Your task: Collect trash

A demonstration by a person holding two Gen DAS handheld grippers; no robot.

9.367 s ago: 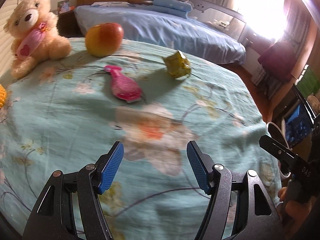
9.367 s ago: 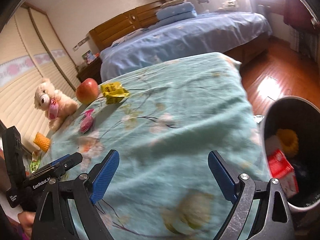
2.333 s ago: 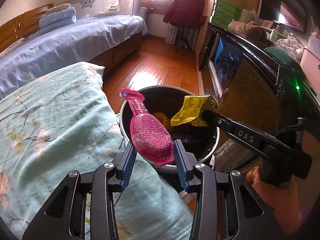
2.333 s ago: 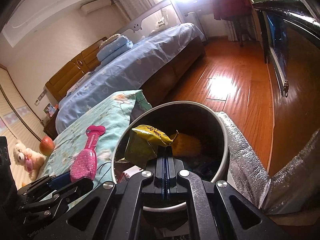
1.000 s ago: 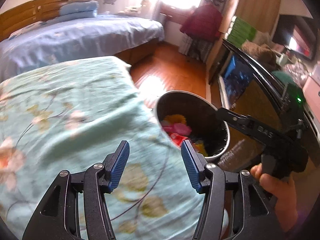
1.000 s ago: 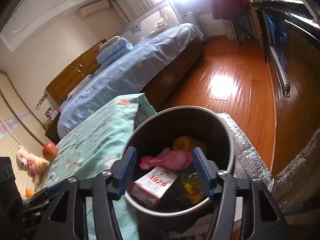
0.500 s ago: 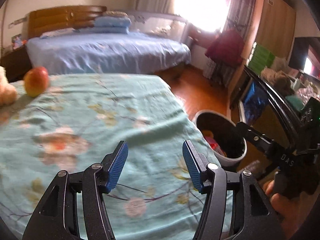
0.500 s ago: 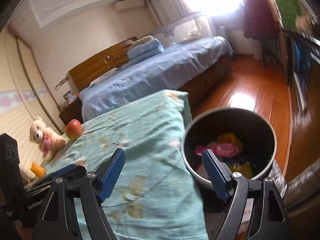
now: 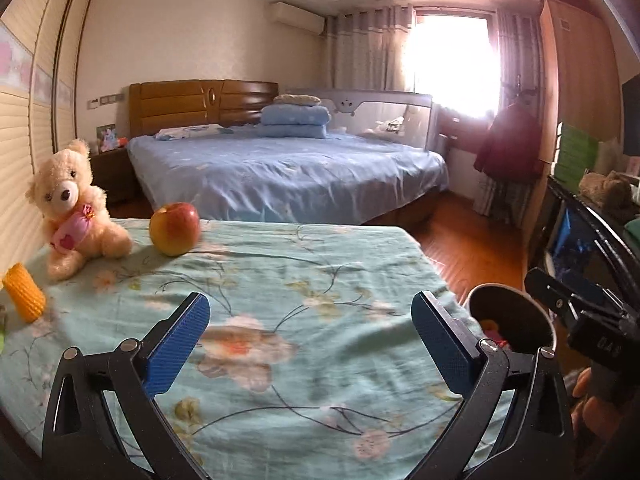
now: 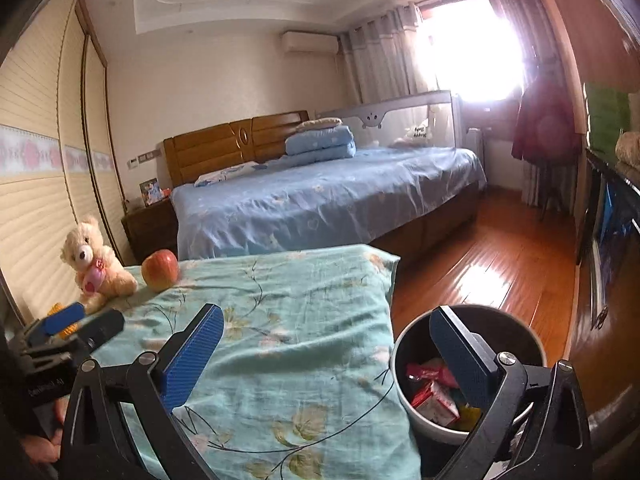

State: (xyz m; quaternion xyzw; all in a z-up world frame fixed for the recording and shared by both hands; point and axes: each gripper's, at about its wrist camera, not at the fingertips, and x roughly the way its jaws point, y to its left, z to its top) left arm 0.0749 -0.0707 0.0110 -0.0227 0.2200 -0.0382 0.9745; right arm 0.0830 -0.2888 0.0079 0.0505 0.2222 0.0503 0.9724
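Note:
My left gripper (image 9: 310,342) hangs over the teal floral cloth (image 9: 280,280), its jaws opening wide with nothing between them. My right gripper (image 10: 326,350) is over the cloth's right edge, jaws also opening and empty. The round trash bin (image 10: 404,376) stands on the floor at the cloth's right side. Inside it lie a pink pouch (image 10: 430,372), a red-and-white carton (image 10: 436,400) and a bit of yellow wrapper (image 10: 468,412). In the left wrist view the bin (image 9: 508,316) shows behind the right finger. No wrapper lies on the cloth.
A teddy bear (image 9: 72,208), an apple (image 9: 175,229) and a yellow corn-shaped piece (image 9: 24,298) sit at the cloth's far left. A blue bed (image 9: 288,176) stands behind. Wooden floor (image 10: 492,264) and a dark cabinet (image 10: 608,216) lie to the right.
Both grippers opened wider and swung up and away from the bin toward the cloth-covered surface. The bin slid from centre view to the lower right; the pink pouch and yellow wrapper stay inside it.

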